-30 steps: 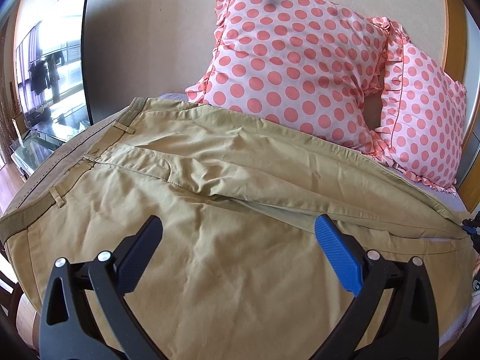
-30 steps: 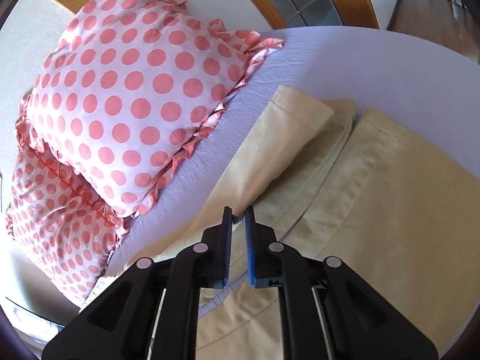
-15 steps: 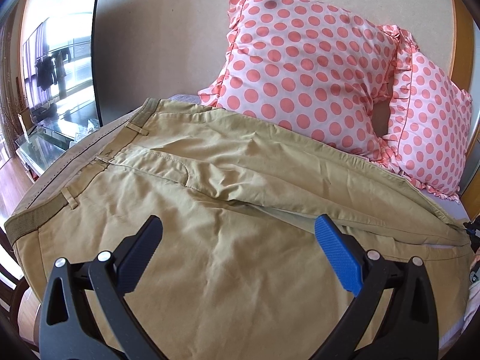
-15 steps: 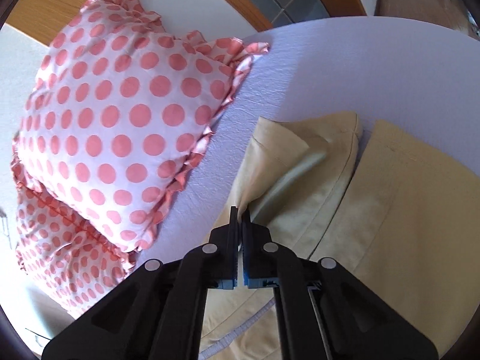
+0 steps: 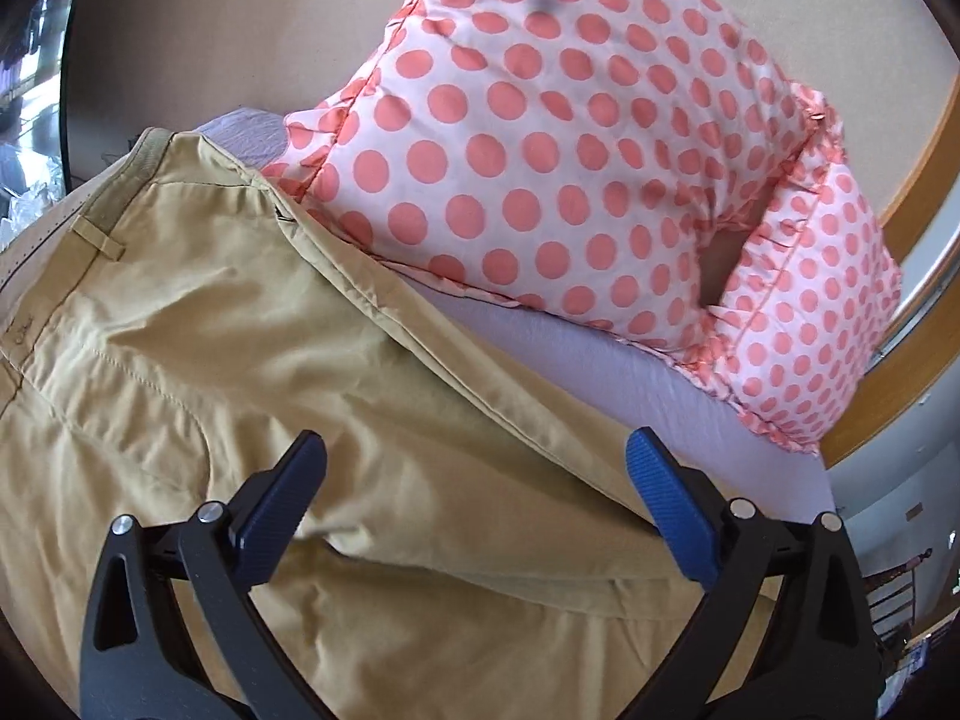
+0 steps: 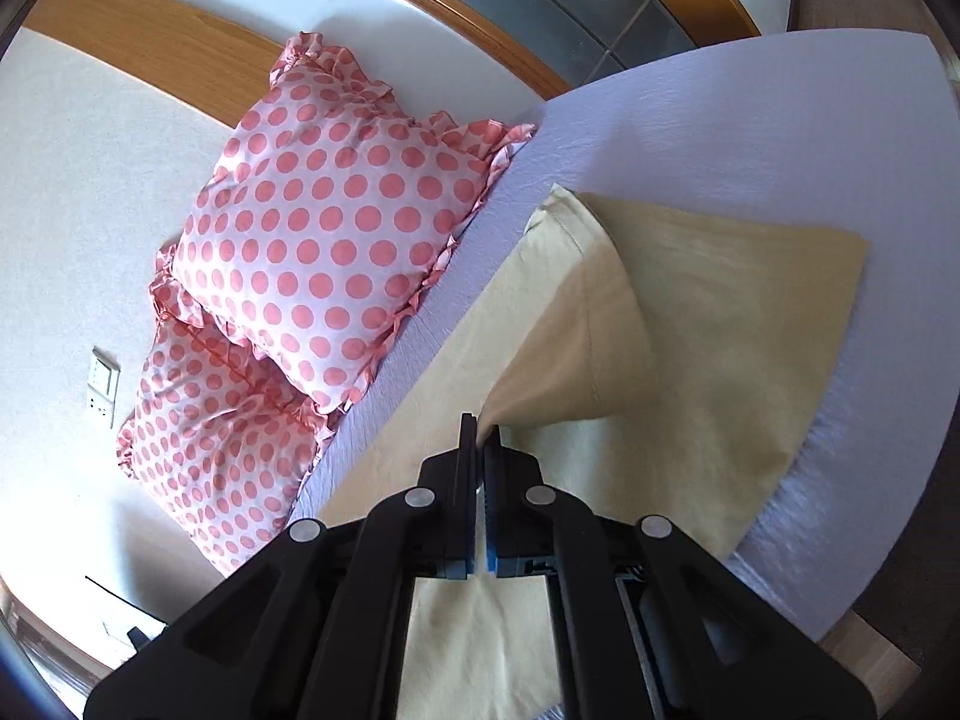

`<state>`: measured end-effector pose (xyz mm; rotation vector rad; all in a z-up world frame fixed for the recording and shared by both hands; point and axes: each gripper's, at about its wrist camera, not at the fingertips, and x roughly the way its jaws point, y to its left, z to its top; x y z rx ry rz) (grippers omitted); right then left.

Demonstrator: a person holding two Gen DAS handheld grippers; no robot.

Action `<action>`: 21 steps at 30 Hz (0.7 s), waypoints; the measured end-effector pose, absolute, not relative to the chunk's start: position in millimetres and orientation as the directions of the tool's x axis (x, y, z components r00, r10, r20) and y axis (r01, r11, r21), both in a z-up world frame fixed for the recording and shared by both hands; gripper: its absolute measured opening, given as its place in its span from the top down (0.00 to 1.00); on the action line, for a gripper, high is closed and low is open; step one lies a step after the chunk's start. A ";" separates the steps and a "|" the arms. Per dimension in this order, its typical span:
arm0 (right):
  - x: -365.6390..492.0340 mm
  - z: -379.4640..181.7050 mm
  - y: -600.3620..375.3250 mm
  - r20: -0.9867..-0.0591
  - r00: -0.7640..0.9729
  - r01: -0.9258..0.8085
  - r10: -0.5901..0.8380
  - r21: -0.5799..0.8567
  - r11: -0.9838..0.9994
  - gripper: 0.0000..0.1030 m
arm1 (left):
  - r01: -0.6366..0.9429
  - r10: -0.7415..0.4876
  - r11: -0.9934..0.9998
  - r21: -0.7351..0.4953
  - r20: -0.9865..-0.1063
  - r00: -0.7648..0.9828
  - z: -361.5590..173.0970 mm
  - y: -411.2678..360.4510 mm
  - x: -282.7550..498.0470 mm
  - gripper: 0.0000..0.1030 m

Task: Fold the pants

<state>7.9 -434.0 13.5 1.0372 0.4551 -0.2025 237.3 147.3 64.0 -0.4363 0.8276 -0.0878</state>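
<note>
Khaki pants (image 5: 252, 372) lie spread on the lilac bed, waistband with belt loops at the left. My left gripper (image 5: 474, 468) is open above the seat and upper leg area, its blue pads apart and empty. In the right wrist view the pale leg ends (image 6: 708, 324) lie on the sheet. My right gripper (image 6: 480, 432) is shut on the edge of one pant leg and holds it lifted, so the cloth rises in a cone from the other leg.
Two pink polka-dot pillows (image 5: 570, 138) (image 6: 336, 252) lean on the wall at the bed's head. Lilac sheet (image 6: 720, 120) shows around the pants. A wooden frame (image 6: 150, 42) borders the wall. A dark TV edge (image 5: 66, 60) is at the left.
My right gripper closed on the pant leg edge and lifted it up off the bed. My left gripper moved in closer over the pants, toward the pillows, still open.
</note>
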 end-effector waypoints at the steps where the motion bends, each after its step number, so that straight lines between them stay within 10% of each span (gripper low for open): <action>1: 7.6 13.3 -433.1 -0.457 0.888 0.373 0.049 0.777 0.507 0.98 | -0.113 -0.234 0.907 -0.406 -0.709 0.665 60.1 149.4 245.9 0.09; 10: 10.7 17.6 -437.7 -0.435 0.899 0.348 0.052 0.783 0.516 0.98 | -0.278 -0.200 0.860 -0.428 -0.784 0.587 36.8 174.6 318.0 0.35; 14: 10.7 16.5 -439.6 -0.426 0.903 0.341 0.057 0.792 0.506 0.98 | -0.384 -0.215 0.787 -0.483 -0.797 0.564 15.1 198.7 335.9 0.94; 21: 1.1 27.7 -452.1 -0.404 0.915 0.343 0.008 0.786 0.515 0.98 | -0.217 -0.222 0.806 -0.550 -0.621 0.752 80.1 198.9 219.4 0.98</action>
